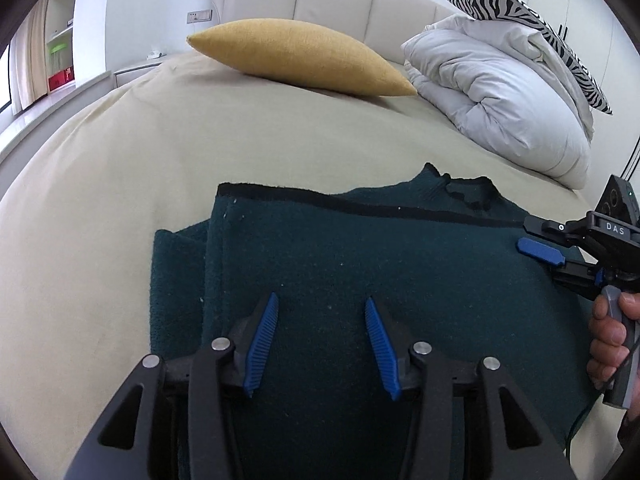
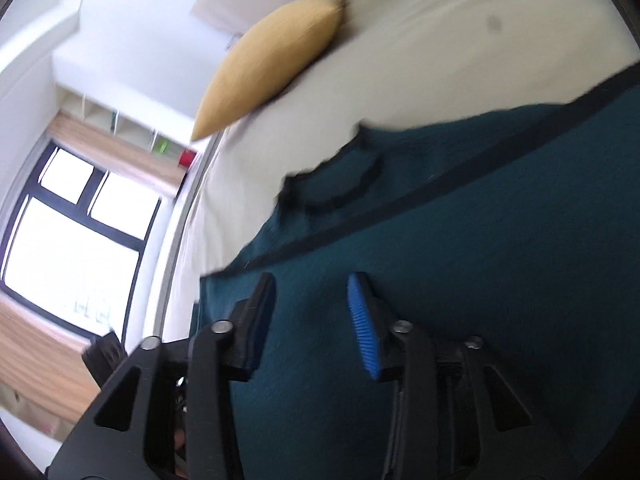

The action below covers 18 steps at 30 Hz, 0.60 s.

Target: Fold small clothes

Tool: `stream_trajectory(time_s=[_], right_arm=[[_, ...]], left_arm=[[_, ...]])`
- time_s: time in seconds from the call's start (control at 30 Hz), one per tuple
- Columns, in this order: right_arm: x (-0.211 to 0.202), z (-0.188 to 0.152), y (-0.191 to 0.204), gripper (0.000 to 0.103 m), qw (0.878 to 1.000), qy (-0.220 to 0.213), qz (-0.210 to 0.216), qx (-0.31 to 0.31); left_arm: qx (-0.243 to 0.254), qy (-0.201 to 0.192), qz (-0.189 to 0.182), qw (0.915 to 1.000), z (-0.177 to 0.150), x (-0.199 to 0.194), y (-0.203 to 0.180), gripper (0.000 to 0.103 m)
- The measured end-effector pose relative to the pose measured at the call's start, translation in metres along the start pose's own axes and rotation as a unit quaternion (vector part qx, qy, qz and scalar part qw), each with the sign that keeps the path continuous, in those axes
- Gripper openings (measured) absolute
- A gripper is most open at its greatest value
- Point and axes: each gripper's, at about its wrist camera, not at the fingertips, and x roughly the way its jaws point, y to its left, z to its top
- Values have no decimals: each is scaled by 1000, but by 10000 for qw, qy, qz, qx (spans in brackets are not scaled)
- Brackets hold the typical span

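The left gripper hangs over the dark green garment with its blue pads partly apart and nothing between them; the right gripper is also partly open and empty above the same cloth. The garment lies on the beige bed, near its front edge, well apart from the yellow pillow and the duvet at the headboard. It seems already folded over once, so I judge some further folds remain.

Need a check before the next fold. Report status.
Left gripper open, empty; right gripper open, empty. Dark green knitted garment folded flat on beige bed sheet. Nothing obstructing.
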Motion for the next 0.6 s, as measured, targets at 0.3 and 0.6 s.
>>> stream_trajectory(time_s=[0.3,0.6], right_arm=[[-99,22,-98,18,9852,-1258,-425,1079],[-127,-27,-37,27,9906,-1239,-481,337]], left_arm=[[-17,-22,-62,10000,1,4,-1,49],[22,-21,-25,10000,0,4,-2,49]])
